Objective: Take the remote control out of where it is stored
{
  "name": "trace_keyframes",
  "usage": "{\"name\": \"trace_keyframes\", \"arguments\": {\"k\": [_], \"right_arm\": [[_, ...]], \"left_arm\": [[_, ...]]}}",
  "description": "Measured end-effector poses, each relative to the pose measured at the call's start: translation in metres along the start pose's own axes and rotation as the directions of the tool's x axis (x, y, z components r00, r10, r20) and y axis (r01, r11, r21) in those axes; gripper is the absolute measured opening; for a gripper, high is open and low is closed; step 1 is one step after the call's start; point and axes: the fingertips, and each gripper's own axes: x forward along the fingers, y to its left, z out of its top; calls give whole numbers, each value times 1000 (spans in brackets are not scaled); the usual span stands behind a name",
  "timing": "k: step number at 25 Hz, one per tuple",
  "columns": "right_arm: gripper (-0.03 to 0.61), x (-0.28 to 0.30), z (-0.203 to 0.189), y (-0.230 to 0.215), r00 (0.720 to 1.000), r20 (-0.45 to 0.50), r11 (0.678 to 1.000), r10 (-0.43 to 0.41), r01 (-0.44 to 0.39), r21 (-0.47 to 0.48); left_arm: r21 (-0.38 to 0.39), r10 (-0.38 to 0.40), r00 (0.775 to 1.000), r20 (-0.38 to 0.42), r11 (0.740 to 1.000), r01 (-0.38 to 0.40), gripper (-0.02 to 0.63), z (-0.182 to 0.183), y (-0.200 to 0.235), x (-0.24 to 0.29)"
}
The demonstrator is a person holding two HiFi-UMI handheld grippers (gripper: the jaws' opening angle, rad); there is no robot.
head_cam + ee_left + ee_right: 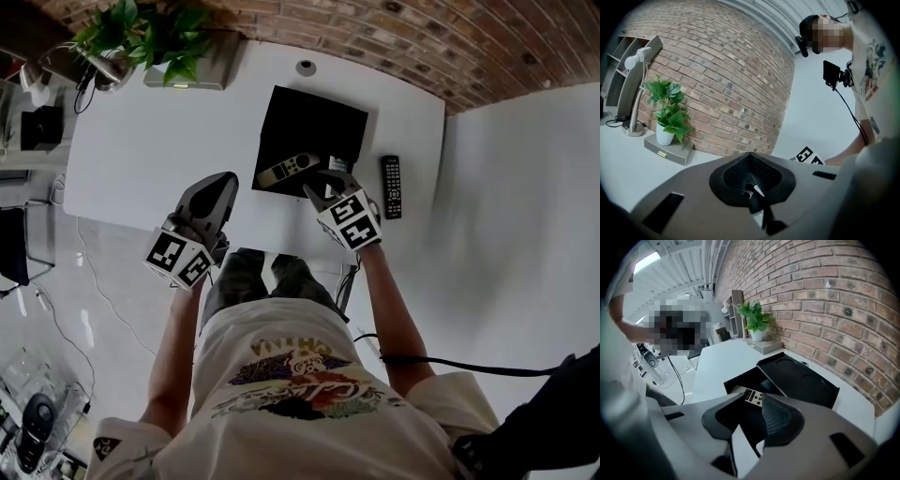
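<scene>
Head view, looking steeply down. White table [141, 141] set against a brick wall [422, 37]. At the table's middle, an open black box [319, 122]. Inside it, near the front edge and lying slantwise, the light-coloured remote control [289, 169]. Well apart to the right, flat on the table, a second, black remote [392, 186]. Potted plant [150, 33] at the far left corner. Right gripper [323, 185] poised at the near right side of the box, tilted down toward the remote control. Left gripper [225, 187] off to the left of the box, over bare table, roughly level.

Left gripper view. Jaws clenched together, pads meeting, nothing between them. Beyond them only the plant, a desk lamp [636, 89] and the brick wall; no box or remote control here.

Right gripper view. Jaws parted a little and empty. Straight ahead past the tips, the remote control, buttons up, resting in the sunken part of the box, with the broad flat half of the box spread out behind it toward the wall. Hard to judge through the wide lens, but apparently a small gap between tips and remote control.

Step in hand, by judgement: the approach to the grasp, with the remote control still stored and nothing lifted. Next move: lower the right gripper forward, straddle the narrow body across its width, keep clear of the box wall, then close and lift up and out. No evident job for the left gripper beyond steadying the box.
</scene>
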Motion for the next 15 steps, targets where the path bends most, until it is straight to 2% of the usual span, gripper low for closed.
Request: {"name": "trace_keyframes", "arguments": {"k": [4, 7, 12, 15], "right_arm": [[104, 16, 3, 8, 997, -51, 997, 59, -61, -52], [107, 29, 0, 12, 991, -91, 986, 93, -104, -133], [109, 44, -2, 16, 981, -144, 950, 133, -168, -263], [123, 52, -3, 19, 972, -172, 916, 158, -209, -341]], "left_arm": [[-28, 39, 999, 8, 999, -39, 3, -5, 10, -4], [-36, 49, 999, 8, 998, -49, 3, -14, 14, -6], [-65, 85, 996, 13, 994, -84, 3, -25, 16, -6], [-87, 102, 995, 18, 991, -100, 3, -33, 13, -5]]}}
